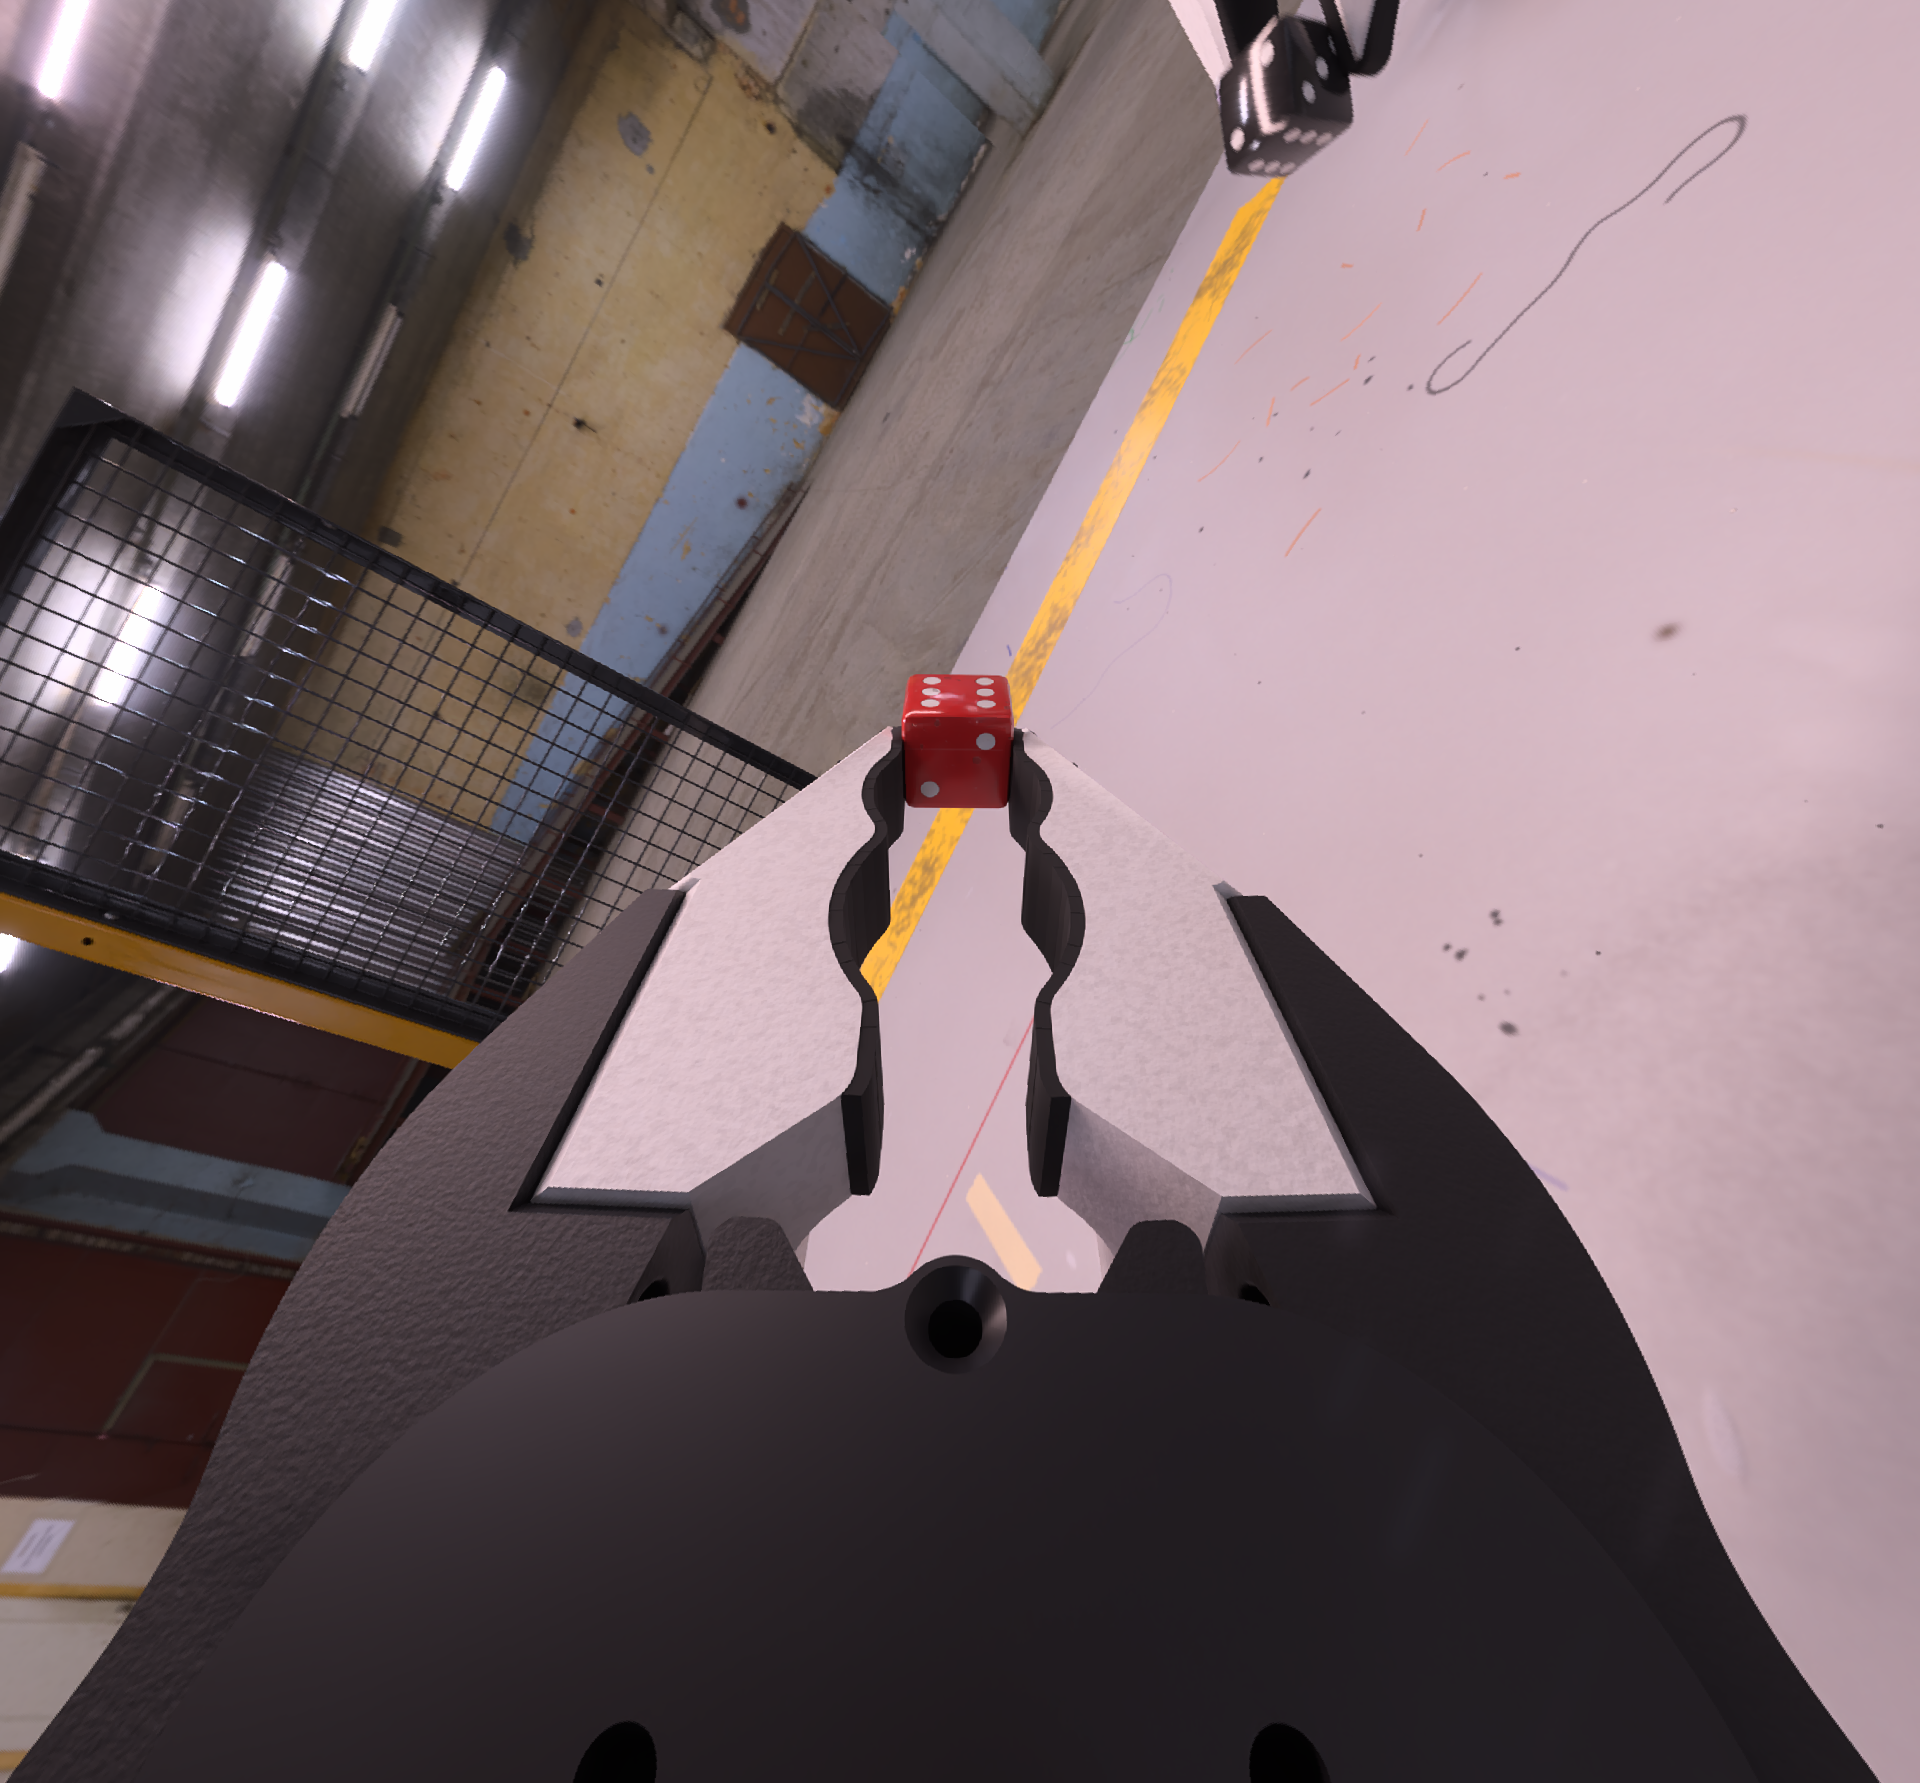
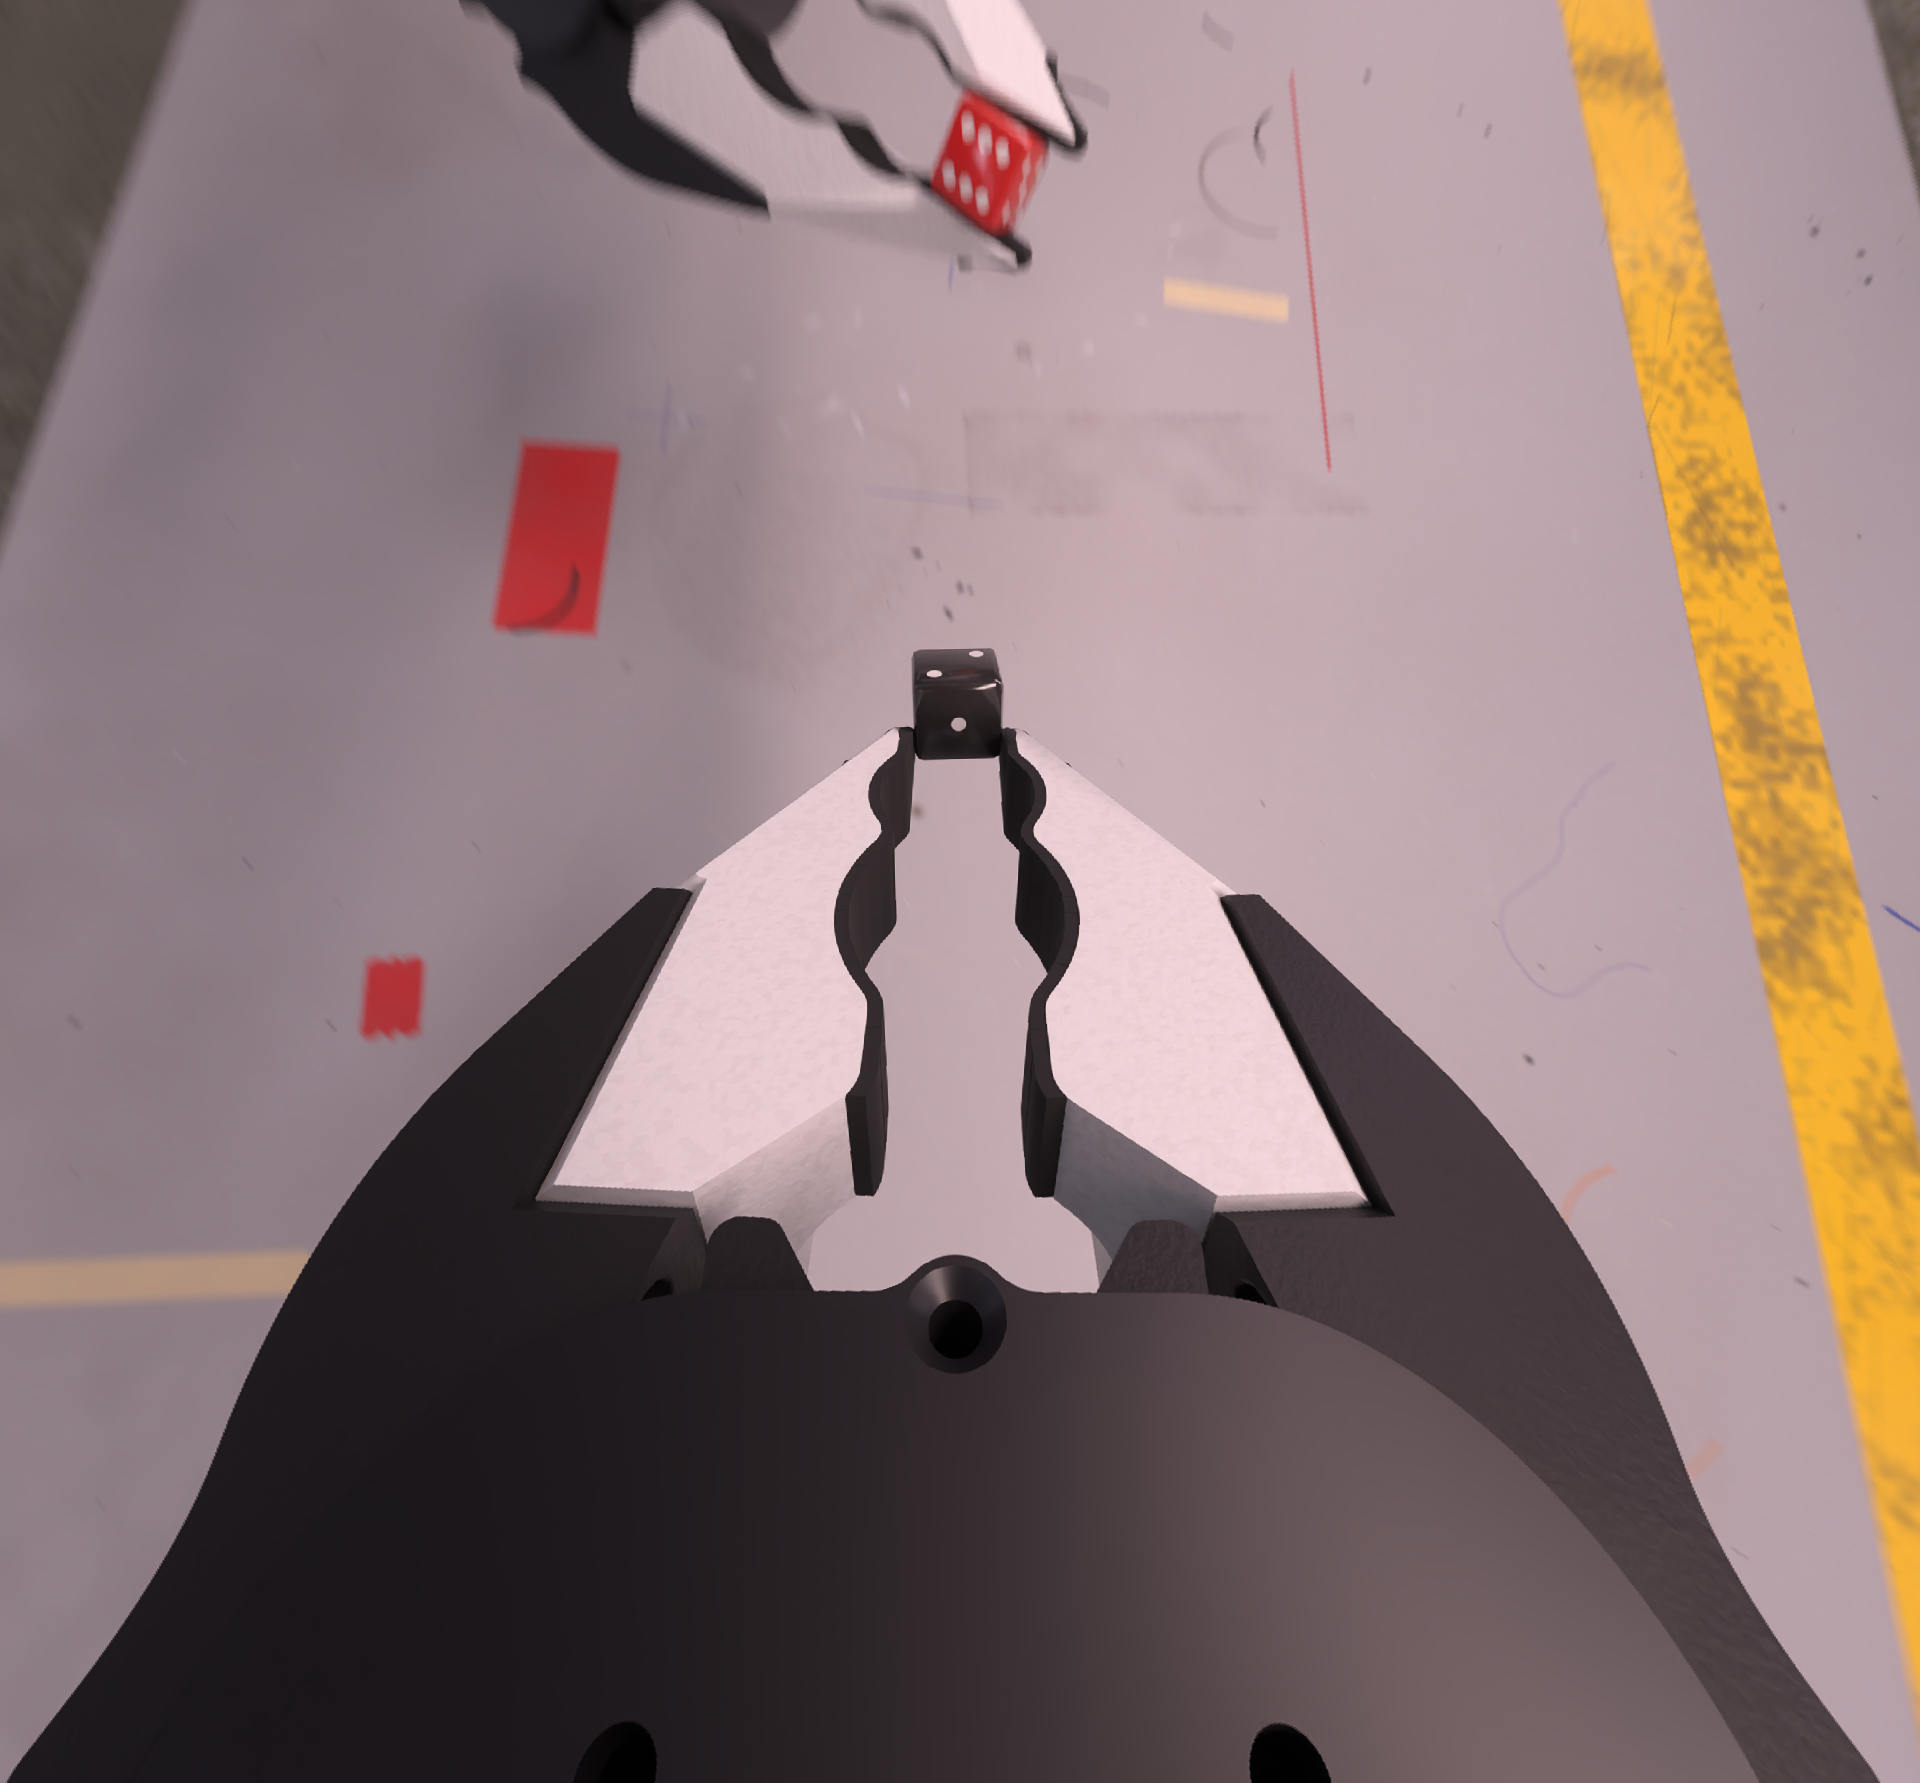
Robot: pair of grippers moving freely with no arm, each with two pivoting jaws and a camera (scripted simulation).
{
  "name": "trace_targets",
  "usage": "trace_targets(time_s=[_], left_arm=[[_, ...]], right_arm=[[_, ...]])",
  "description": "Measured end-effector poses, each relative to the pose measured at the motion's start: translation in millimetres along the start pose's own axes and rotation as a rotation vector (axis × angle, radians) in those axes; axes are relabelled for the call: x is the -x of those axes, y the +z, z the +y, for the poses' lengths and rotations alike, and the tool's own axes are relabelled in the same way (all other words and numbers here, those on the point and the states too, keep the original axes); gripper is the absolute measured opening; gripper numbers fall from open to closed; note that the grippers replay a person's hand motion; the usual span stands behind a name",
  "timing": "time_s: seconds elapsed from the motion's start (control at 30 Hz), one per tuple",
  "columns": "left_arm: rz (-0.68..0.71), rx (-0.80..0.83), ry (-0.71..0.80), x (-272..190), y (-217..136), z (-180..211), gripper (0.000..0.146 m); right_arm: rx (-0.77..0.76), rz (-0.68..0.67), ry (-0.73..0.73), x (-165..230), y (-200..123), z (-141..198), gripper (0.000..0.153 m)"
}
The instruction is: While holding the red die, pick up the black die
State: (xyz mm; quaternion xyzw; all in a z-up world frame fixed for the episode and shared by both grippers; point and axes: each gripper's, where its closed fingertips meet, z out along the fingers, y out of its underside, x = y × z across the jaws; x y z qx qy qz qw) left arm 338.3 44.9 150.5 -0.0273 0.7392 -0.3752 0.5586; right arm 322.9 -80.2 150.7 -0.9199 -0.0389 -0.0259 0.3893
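- Right wrist view has the black die [image 2: 957,705] dead centre, pinched at the very tips of the right claw [image 2: 957,746]. It sits straight ahead along the fingers, only its near lower edge between the pads, most of the cube poking out past them.
- It's a cube, so no long axis to worry about. One-pip face looks back at the camera, two-pip face on top.
- Jaws are narrowed to die width and touching both sides, so I'd call it a grip, though a shallow one. Could pivot or slip if the lift is jerky.
- Can't tell for sure whether it's off the table [image 2: 1455,642] yet; left wrist view, upper right, suggests the black die [image 1: 1285,97] hangs clear of the surface.
- Red die [image 1: 957,741] is mid-frame in the left wrist view, clamped at the tips of the left claw [image 1: 957,757], six pips up, again only a tip hold.
- From the right wrist view the left claw [image 2: 1023,175] is upper middle, tilted down to the right with the red die [image 2: 987,162], well apart from the black one.
- Left claw is rolled sideways: table edge and yellow stripe [image 1: 1132,445] run diagonally up the frame.
- Next I'd guess a slow straight lift.
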Motion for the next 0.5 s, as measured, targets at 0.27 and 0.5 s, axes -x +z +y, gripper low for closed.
trace_targets(time_s=[0.27, 0.5], left_arm=[[-0.034, -0.025, 0.019, 2.2, -1.5, -5.9, 0.019], [-0.047, -0.031, 0.054, -0.3, -0.6, -10.9, 0.019]], right_arm=[[-0.224, -0.028, 0.279, 22.9, -0.4, -35.6, 0.016], [-0.18, -0.025, 0.299, 36.6, 15.9, -42.3, 0.016]])
